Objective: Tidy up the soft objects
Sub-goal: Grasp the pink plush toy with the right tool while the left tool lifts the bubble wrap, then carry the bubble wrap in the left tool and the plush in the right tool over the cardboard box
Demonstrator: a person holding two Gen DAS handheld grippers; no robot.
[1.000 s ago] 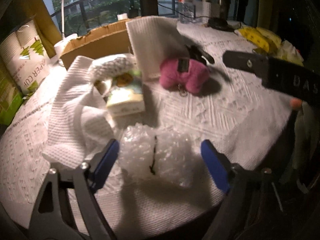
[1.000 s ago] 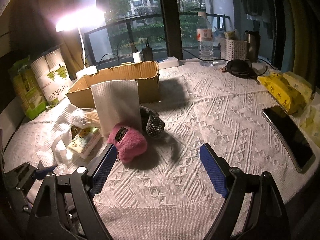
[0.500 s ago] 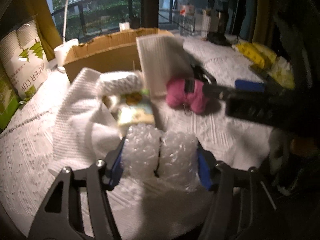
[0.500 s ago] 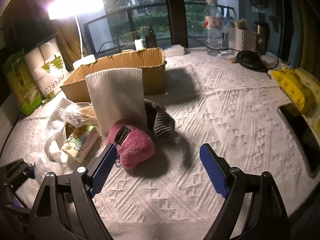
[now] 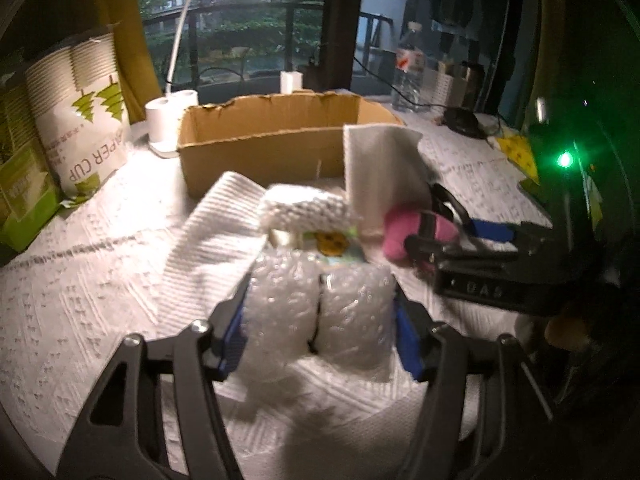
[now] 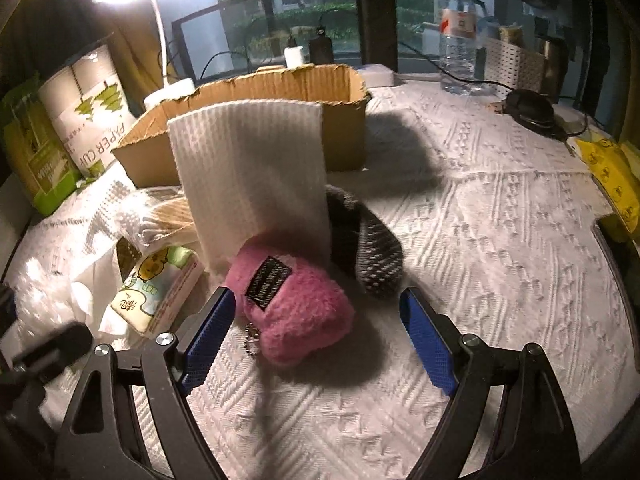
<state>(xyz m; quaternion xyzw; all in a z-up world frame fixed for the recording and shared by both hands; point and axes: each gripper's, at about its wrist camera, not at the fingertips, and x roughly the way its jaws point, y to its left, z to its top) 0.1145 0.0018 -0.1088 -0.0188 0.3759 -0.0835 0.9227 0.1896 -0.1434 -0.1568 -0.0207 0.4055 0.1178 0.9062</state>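
Observation:
My left gripper point(image 5: 318, 324) is shut on a clear bubble wrap bundle point(image 5: 316, 304), its blue pads pressing both sides. Behind it lie a white towel point(image 5: 216, 236), a tissue pack point(image 5: 332, 246) and a pink plush pouch point(image 5: 400, 232). My right gripper point(image 6: 316, 328) is open, its blue pads on either side of the pink plush pouch point(image 6: 292, 304), just in front of it. A folded white cloth point(image 6: 252, 176) stands behind the pouch, with a dark knitted item point(image 6: 368, 252) beside it. The tissue pack point(image 6: 160, 284) lies to the left.
An open cardboard box point(image 6: 256, 112) stands behind the pile. Paper cup packs point(image 6: 88, 108) and a lamp point(image 6: 160, 32) are at the left. A water bottle point(image 6: 456, 36), a basket point(image 6: 516, 60) and yellow packets point(image 6: 612, 172) are at the right.
My left gripper closed on the bubble wrap bundle and has lifted it a little. My right gripper moved forward toward the pink pouch, staying open.

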